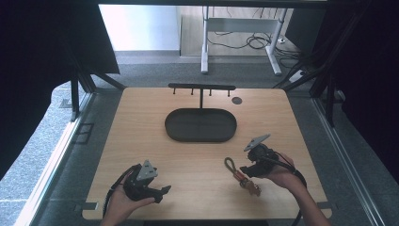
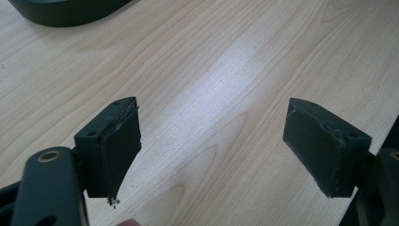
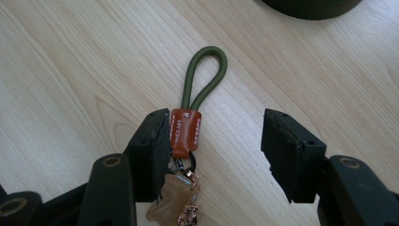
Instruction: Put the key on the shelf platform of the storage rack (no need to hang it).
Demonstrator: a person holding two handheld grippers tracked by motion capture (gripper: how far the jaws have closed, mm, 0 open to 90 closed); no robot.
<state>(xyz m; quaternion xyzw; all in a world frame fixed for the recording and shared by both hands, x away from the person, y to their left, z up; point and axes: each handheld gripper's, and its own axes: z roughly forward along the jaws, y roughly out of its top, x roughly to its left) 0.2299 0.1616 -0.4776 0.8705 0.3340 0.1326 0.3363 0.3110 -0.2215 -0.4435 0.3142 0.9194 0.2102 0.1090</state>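
Observation:
A keychain [image 1: 236, 172] lies on the wooden table [image 1: 188, 160] near the front right. It has a green cord loop [image 3: 203, 77], a brown leather tab [image 3: 185, 131] and tan charms at its near end. My right gripper [image 1: 245, 170] stands open around it. In the right gripper view the tab rests against the left jaw's pad [image 3: 153, 150], while the right jaw stays well clear of it. My left gripper [image 1: 162, 192] is held near the front left edge. In the left gripper view it [image 2: 214, 146] is open over bare wood with nothing between its jaws.
A dark oval tray [image 1: 170, 128] sits at the table's middle, with a black hook rack [image 1: 202, 87] standing just behind it. A small dark disc [image 1: 236, 100] lies at the back right. Dark curtains flank the table on both sides.

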